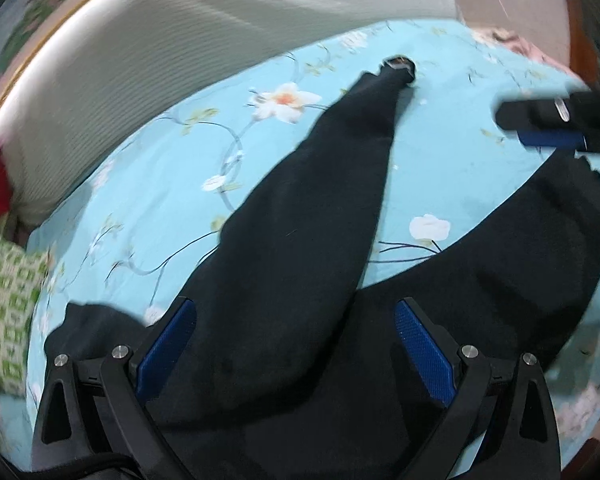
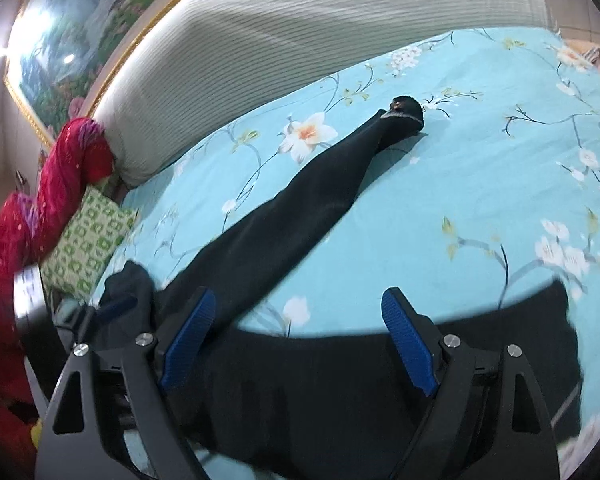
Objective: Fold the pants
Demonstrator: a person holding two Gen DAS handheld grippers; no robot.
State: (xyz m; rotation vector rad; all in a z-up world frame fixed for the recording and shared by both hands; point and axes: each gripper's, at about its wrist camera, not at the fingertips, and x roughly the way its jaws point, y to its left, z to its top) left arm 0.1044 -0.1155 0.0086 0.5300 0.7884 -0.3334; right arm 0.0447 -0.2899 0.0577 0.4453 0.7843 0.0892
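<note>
Black pants (image 1: 300, 240) lie spread on a light blue floral bedsheet (image 1: 160, 168). One leg runs away from me to a cuff (image 1: 400, 68); the other leg (image 1: 540, 248) bends off to the right. My left gripper (image 1: 296, 332) is open above the waist and crotch area. My right gripper (image 2: 298, 320) is open above the waist end of the pants (image 2: 320, 380); its fingers (image 1: 548, 124) also show at the right of the left wrist view, above the right leg. The far leg (image 2: 300, 208) and its cuff (image 2: 408, 114) show in the right wrist view.
A grey-white ribbed headboard cushion (image 2: 300, 40) lines the far side of the bed. A green-and-white pillow (image 2: 88, 240) and a red cloth (image 2: 60, 184) lie at the left. A framed picture (image 2: 60, 52) hangs on the wall behind.
</note>
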